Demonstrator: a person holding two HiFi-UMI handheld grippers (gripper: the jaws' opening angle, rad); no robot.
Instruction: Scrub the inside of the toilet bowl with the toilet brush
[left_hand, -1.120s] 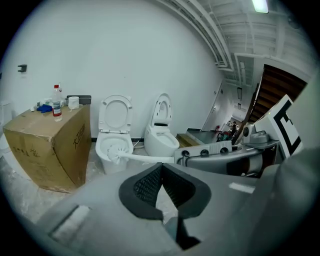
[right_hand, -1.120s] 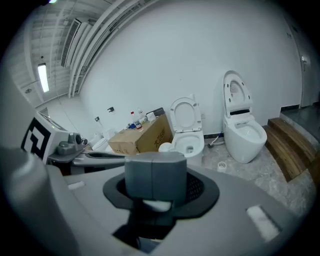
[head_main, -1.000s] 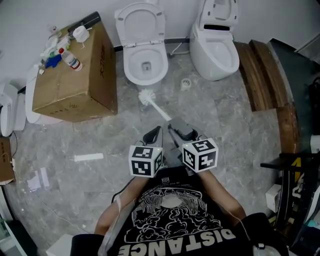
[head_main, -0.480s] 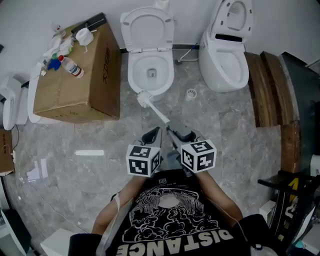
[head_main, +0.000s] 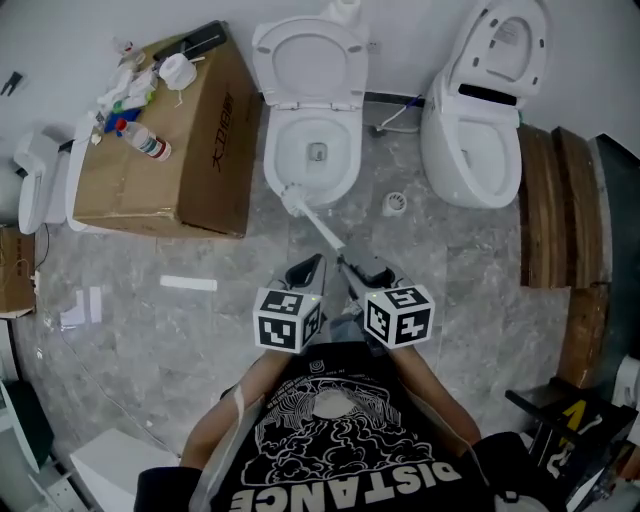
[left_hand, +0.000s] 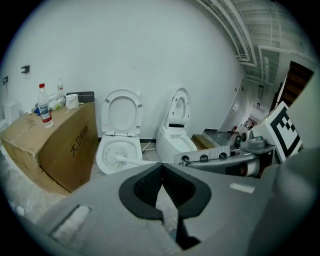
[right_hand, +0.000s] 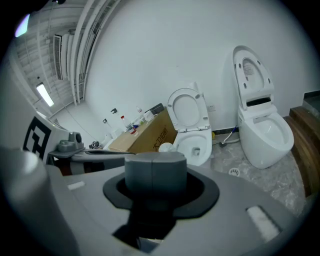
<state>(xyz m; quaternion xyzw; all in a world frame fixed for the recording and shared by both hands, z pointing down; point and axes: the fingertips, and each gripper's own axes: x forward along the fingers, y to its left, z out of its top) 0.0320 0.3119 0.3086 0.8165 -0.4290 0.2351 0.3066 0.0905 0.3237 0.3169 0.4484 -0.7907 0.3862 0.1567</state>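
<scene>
A white toilet (head_main: 312, 150) stands open at the wall, lid up; it also shows in the left gripper view (left_hand: 118, 150) and the right gripper view (right_hand: 196, 142). The white toilet brush (head_main: 295, 198) has its head at the bowl's front rim, and its handle slants back toward me. My right gripper (head_main: 348, 265) is shut on the handle's end; in its own view the jaws (right_hand: 155, 170) hide the handle and only the brush head (right_hand: 165, 147) shows. My left gripper (head_main: 312, 268) hangs beside it, shut and empty (left_hand: 161, 180). The brush (left_hand: 120, 159) reaches over the bowl.
A cardboard box (head_main: 165, 150) with bottles on top stands left of the toilet. A second toilet (head_main: 485, 130) stands to the right, wooden planks (head_main: 560, 200) beyond it. A floor drain (head_main: 395, 203) lies between the toilets. A white strip (head_main: 188, 284) lies on the marble floor.
I have stepped closer to the toilet. The brush head has moved from the floor in front of the bowl up to its front rim. Both grippers stay shut.
</scene>
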